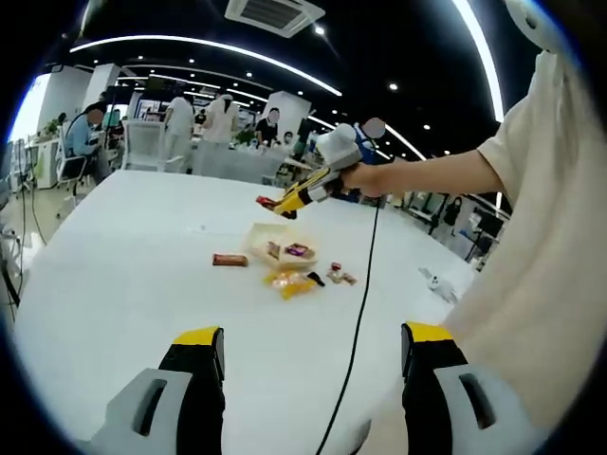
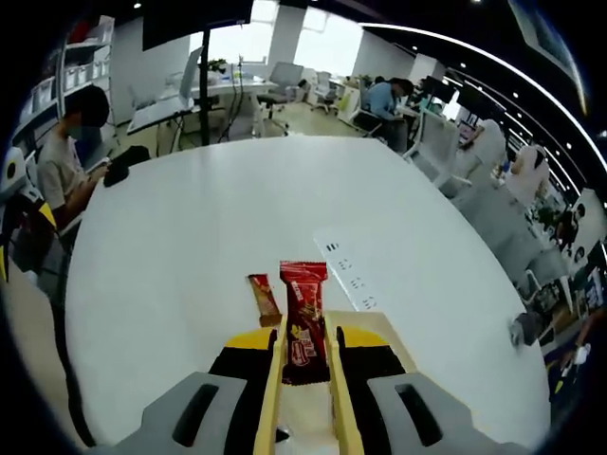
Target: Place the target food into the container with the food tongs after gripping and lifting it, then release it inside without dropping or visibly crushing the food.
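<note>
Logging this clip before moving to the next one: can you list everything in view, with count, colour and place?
Table: one, white, large and round, under everything.
Container: one, pale, near the table's middle, with wrapped snacks inside.
Red snack packet: one, red wrapper, clamped between the tongs, above the table.
Brown snack bar: one, reddish-brown, flat on the table left of the container in the left gripper view.
Yellow packet: one, yellow, on the table in front of the container.
Small snacks: a couple, dark and red, right of the yellow packet.
Cable: one, black, hanging from the right gripper across the table.
Tongs: one pair, pale, in the right gripper.
Left gripper: black and yellow, open.
Right gripper: black and yellow, squeezing the tongs.
</note>
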{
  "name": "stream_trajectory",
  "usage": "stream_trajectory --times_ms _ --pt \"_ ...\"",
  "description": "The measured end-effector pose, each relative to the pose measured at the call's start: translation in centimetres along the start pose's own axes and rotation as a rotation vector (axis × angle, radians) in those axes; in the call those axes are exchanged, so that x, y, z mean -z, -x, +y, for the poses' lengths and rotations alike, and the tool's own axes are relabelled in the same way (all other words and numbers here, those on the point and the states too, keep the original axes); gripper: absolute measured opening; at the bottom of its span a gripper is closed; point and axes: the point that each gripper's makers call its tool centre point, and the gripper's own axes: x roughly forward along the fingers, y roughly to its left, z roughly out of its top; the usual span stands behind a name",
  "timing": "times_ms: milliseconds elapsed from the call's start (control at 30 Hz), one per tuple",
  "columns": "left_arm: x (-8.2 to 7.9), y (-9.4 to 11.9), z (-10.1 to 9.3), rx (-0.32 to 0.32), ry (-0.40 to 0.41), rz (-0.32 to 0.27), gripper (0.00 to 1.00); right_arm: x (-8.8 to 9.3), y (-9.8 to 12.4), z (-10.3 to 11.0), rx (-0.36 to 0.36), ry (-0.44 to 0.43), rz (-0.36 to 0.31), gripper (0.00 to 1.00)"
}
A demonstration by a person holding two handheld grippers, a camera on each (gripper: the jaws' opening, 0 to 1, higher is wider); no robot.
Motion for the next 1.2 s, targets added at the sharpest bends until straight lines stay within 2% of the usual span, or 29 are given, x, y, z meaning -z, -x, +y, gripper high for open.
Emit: stream_trajectory --times_ms 400,1200 --pt "0.0 -0.2 -0.2 0.004 0.002 0.003 0.76 0.4 0.6 -2.5 0.034 -0.021 0.003 0.24" --pt "0.4 -0.5 -0.1 0.006 0.005 0.014 0.76 0.6 0.7 -1.7 0.023 -0.027 0.000 0.25"
